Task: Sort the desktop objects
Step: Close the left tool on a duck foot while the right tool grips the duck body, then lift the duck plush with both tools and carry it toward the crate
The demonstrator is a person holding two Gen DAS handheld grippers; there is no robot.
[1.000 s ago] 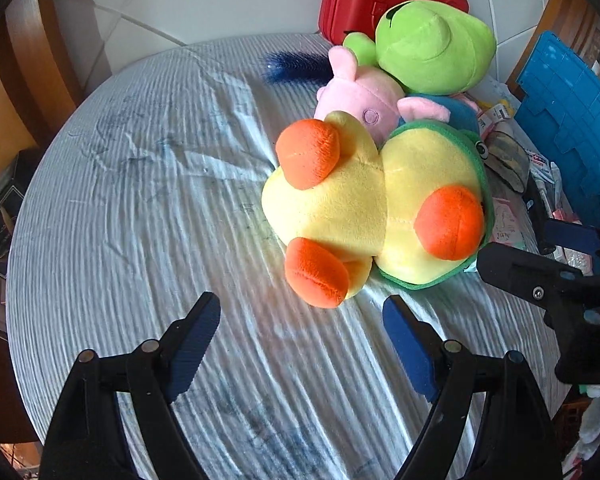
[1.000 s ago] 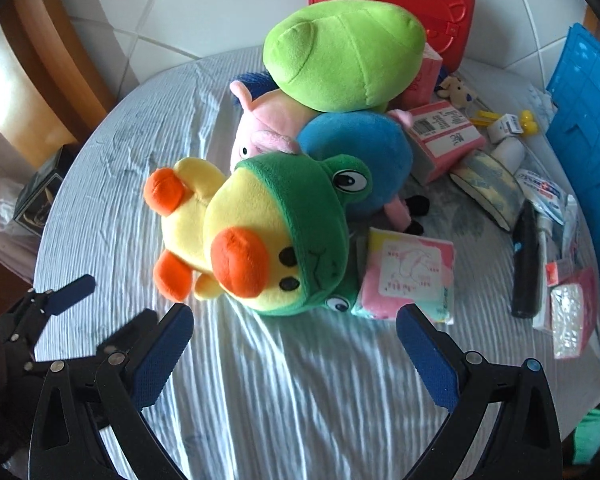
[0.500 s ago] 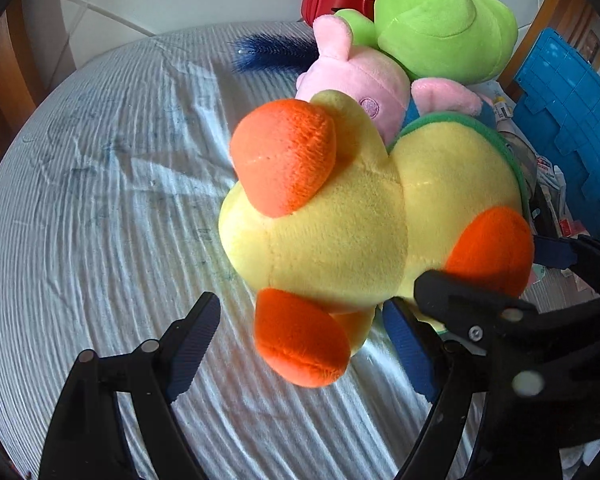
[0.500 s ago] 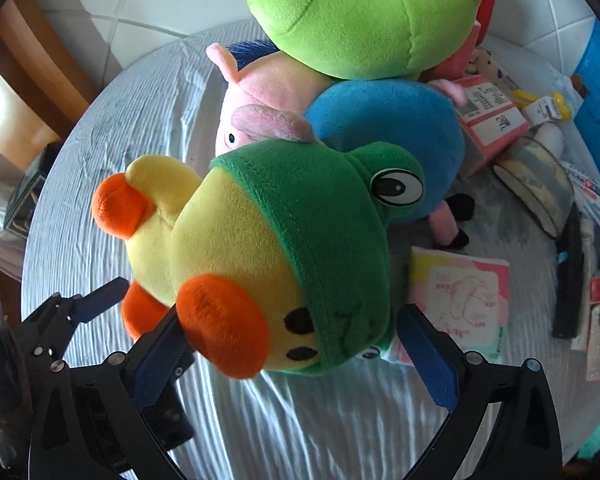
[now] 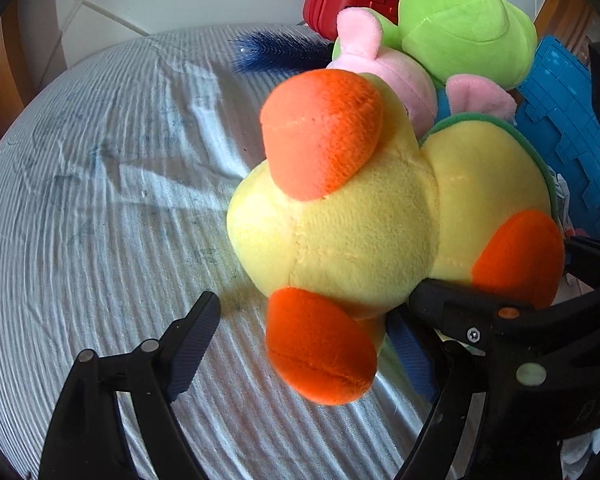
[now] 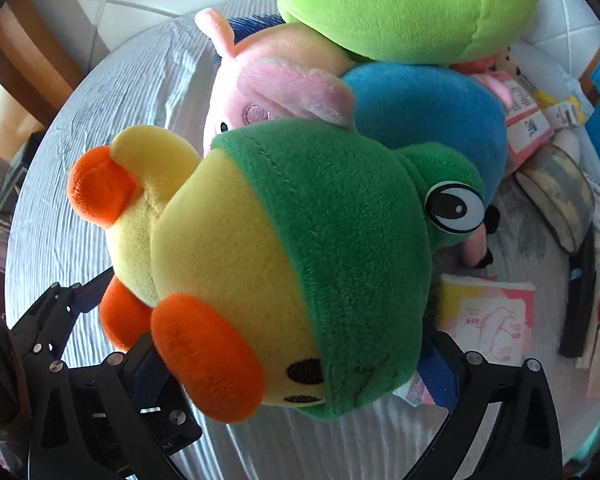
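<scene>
Yellow duck [image 6: 236, 264] lies mid-table on the striped cloth [image 5: 100, 200], its head between the right gripper's [image 6: 296, 364] wide-open fingers, its feet between the equally spread left gripper [image 5: 304, 332]; neither grips it.

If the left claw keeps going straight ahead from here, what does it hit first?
The yellow plush duck with orange feet: its lower orange foot already sits between the left claw's fingers. Depth is uncertain, but contact looks almost immediate.

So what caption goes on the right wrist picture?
Open right hand-held gripper straddles the yellow duck plush in its green frog hood.
</scene>
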